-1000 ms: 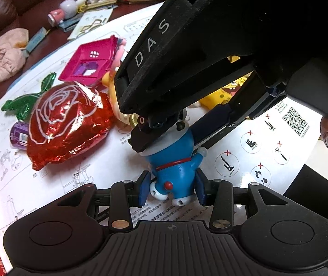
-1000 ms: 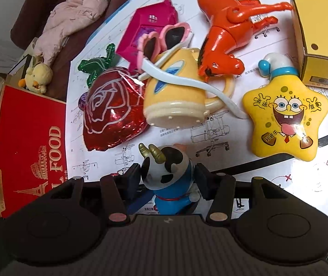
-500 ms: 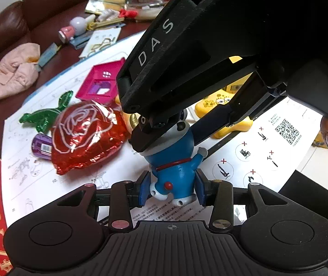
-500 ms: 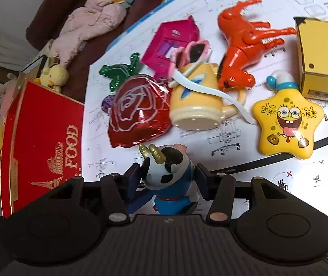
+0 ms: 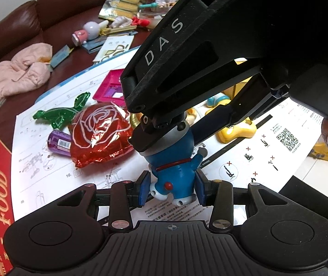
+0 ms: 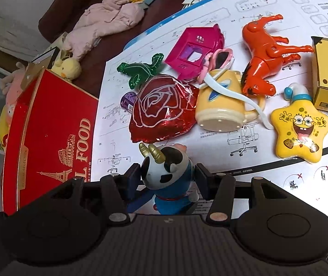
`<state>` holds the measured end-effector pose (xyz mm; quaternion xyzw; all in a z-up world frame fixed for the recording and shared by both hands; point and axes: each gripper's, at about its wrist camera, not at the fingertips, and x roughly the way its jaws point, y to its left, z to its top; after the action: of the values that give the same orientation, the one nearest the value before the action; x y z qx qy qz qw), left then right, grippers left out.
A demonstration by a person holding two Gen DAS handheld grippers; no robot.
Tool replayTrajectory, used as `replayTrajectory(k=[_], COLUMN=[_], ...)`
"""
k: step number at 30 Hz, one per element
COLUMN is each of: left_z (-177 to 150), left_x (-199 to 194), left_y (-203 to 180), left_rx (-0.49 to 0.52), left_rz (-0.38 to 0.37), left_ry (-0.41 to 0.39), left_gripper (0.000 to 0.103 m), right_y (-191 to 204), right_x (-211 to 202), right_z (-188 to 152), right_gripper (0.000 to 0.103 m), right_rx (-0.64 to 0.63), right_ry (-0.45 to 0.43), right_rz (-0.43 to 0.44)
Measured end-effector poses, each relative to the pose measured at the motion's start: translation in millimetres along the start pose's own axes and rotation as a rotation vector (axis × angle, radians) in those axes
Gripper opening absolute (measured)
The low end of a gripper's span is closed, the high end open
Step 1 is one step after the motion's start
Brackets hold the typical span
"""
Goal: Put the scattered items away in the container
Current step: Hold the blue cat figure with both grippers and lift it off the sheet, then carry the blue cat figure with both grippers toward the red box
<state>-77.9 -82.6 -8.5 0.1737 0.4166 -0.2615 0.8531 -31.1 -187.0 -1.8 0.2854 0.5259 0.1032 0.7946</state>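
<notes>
- The blue plastic cat figurine with a black-and-white cow-patterned head and gold horns (image 5: 175,168) is held by both tools at once, clear of the white instruction sheet (image 5: 251,158) on the table
- The left gripper (image 5: 172,189) is partly closed, its blue pads pressing the figurine's lower body from either side, just above the white feet
- The right gripper (image 6: 167,179) stands somewhat wider and is clamped on the figurine's head; in the left wrist view its black body comes down over the toy from above
- The figurine's long axis runs from the left gripper's pads at the feet to the right gripper's pads at the head, so the two grips sit at opposite ends of one short, stiff thing
- The red cardboard box printed with gold "FOOD" lettering (image 6: 49,138), which I take to be the container, lies to the left of the figurine in both views, beyond the red foil rose balloon (image 6: 161,108), with bare sheet between toy and box
- The left hand seems the nearer to the box, judging by the red edge at that view's left side
- The carry likely goes leftward with both hands moving as one; uneven motion could twist the toy out of a grip
</notes>
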Motion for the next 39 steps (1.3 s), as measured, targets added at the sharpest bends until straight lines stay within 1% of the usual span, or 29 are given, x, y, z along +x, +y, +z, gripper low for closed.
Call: replayTrajectory(k=[5, 8, 12, 15, 18, 23, 28, 31, 36, 39], left_z=[-3.2, -1.5, 3.8, 11.1, 21.3, 32.4, 28.9, 20.8, 3.9, -2.2], left_x=[-3.0, -9.1, -21.8, -35.5, -57.2, -105.9, -154.1, -176.0, -194.0, -199.4], left_y=[4.5, 9.4, 20.1, 34.8, 52.7, 92.4, 137.0, 166.1, 209.6, 231.4], left_rx=[-0.015, -0.025, -0.042, -0.065, -0.102, -0.176, -0.232, -0.267, -0.329, -0.360], left_rz=[-0.006, -0.004, 0.015, 0.034, 0.086, 0.203, 0.329, 0.397, 0.457, 0.467], left_ry=[-0.005, -0.022, -0.045, -0.057, -0.086, -0.137, -0.167, -0.170, -0.145, -0.137], left_gripper=[0.040, 0.040, 0.040, 0.040, 0.040, 0.040, 0.040, 0.041, 0.041, 0.041], right_y=[5.6, 14.0, 31.9, 54.8, 87.5, 155.6, 232.6, 273.3, 321.8, 344.8], right_x=[2.8, 0.8, -3.5, -7.0, -14.7, -24.7, -22.3, -11.2, 20.0, 35.3], right_z=[-0.7, 2.0, 8.8, 17.2, 26.5, 40.4, 41.4, 38.4, 34.4, 32.3], right_gripper=[0.057, 0.057, 0.057, 0.057, 0.057, 0.057, 0.057, 0.057, 0.057, 0.057], right_rx=[-0.003, -0.021, -0.058, -0.116, -0.199, -0.342, -0.489, -0.553, -0.600, -0.631], right_ry=[0.006, 0.000, -0.010, -0.013, -0.033, -0.050, -0.051, -0.044, -0.010, 0.003], right_rz=[-0.010, -0.010, -0.003, 0.004, 0.029, 0.095, 0.179, 0.227, 0.267, 0.271])
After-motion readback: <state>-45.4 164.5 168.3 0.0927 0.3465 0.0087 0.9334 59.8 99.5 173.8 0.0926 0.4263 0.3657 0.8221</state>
